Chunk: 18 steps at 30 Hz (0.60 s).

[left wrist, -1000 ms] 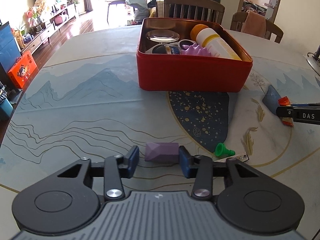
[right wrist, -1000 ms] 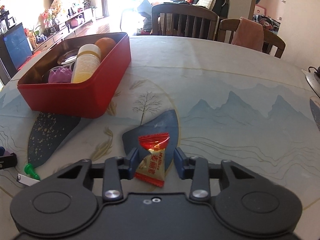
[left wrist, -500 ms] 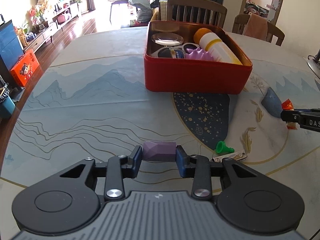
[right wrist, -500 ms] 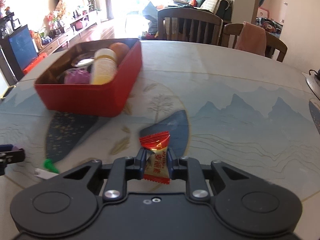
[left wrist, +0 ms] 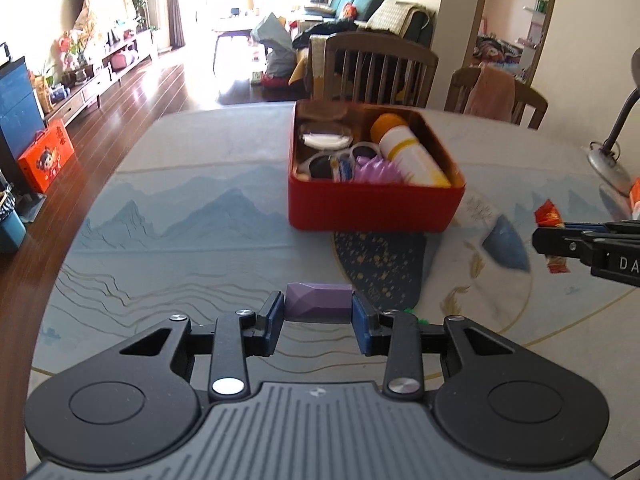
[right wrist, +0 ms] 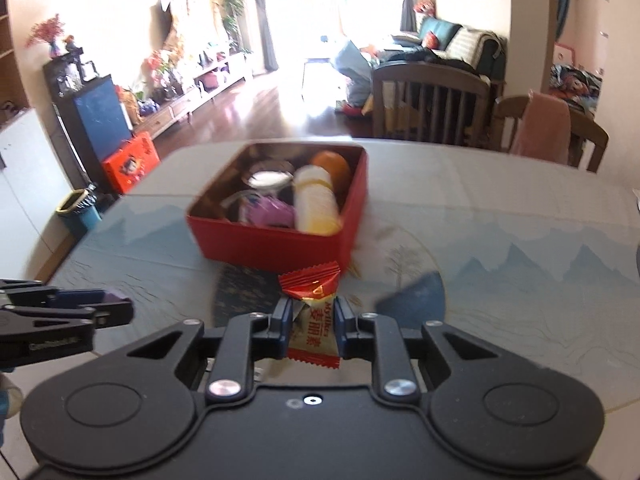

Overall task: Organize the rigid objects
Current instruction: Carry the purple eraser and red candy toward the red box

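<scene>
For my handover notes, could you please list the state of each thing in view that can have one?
Left gripper: shut on the purple block, lifted off the table.
Right gripper: shut on the candy, lifted.
Red tin: open, no lid, partly filled.
White bottle: lying in the tin, orange cap on.

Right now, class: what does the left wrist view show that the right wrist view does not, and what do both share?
Only the left wrist view: the purple block's faceted top clamped in the left tongs, and a lamp base. Only the right wrist view: the print on the candy pinched in the right tongs, and a dark cabinet. Both: the red tin, its white bottle, and the chairs.
</scene>
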Each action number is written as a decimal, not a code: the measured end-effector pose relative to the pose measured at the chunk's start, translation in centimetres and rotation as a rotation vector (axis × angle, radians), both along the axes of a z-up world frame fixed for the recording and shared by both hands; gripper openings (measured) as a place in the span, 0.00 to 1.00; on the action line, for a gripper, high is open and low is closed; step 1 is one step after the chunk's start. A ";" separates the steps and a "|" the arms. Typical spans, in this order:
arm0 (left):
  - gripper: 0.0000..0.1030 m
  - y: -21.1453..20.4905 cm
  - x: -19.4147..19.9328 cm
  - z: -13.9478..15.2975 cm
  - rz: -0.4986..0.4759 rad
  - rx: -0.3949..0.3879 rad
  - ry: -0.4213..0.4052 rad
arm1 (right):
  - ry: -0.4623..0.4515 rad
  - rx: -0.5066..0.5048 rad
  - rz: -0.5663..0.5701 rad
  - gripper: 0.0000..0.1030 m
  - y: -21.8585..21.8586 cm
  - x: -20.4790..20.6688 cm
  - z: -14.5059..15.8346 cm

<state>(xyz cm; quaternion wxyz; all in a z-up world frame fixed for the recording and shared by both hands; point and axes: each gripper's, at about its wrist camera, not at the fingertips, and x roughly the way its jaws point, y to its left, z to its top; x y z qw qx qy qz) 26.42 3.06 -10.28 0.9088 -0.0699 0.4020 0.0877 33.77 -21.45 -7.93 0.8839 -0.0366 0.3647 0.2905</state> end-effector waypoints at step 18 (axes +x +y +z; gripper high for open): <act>0.34 -0.8 2.4 7.4 -0.054 0.075 -0.161 | -0.109 0.049 0.055 0.20 2.8 0.6 5.3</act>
